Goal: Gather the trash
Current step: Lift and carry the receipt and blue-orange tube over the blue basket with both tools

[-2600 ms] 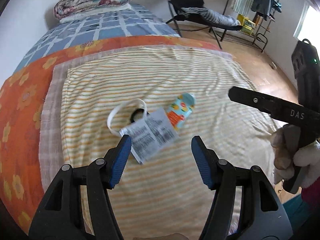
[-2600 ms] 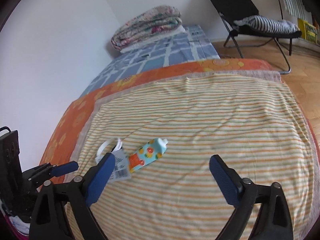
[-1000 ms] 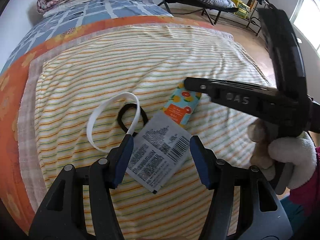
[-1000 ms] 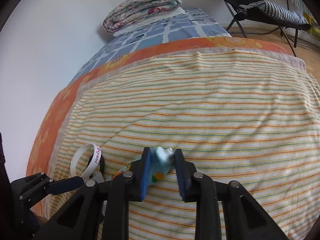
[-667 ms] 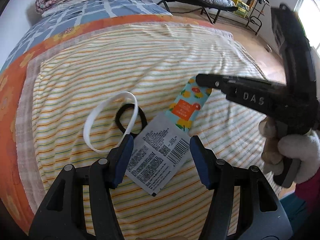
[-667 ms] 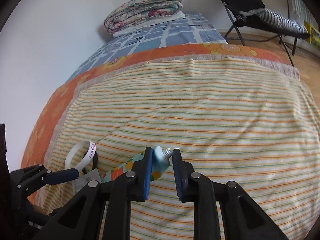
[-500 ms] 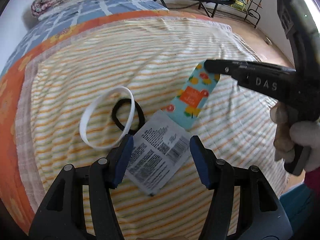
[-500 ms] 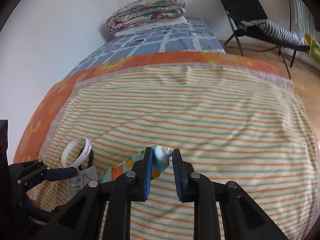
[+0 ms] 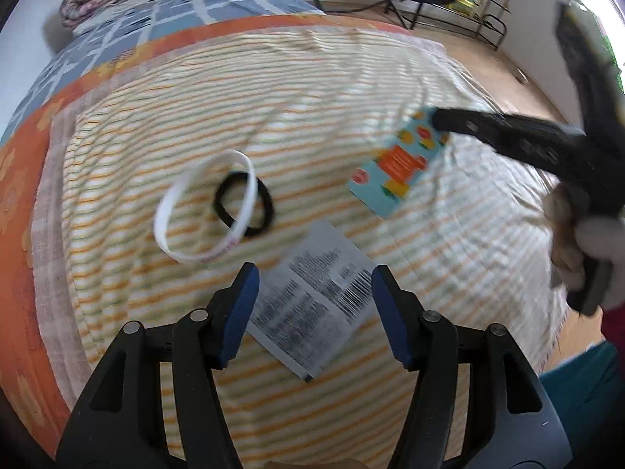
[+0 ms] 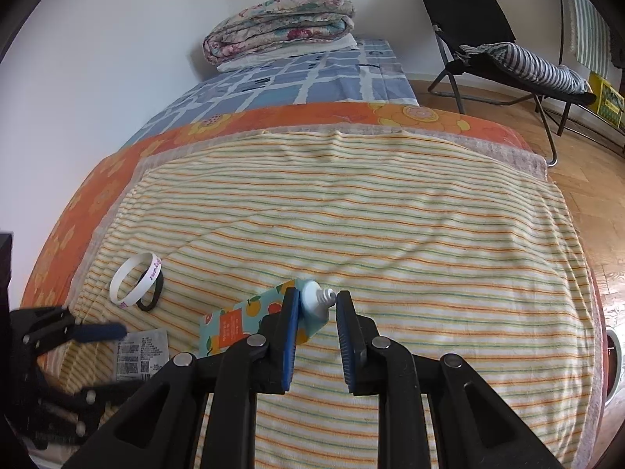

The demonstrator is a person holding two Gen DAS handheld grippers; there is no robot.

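Both wrist views look steeply down, close over the striped blanket (image 9: 351,97), sharing the white wristband (image 10: 134,279) at ten o'clock.

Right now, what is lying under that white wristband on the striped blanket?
A black hair tie lies partly under the white wristband, both resting on the striped blanket. The band crosses over the tie's loop, hiding only two thin slivers of it. Nothing else shows beneath.
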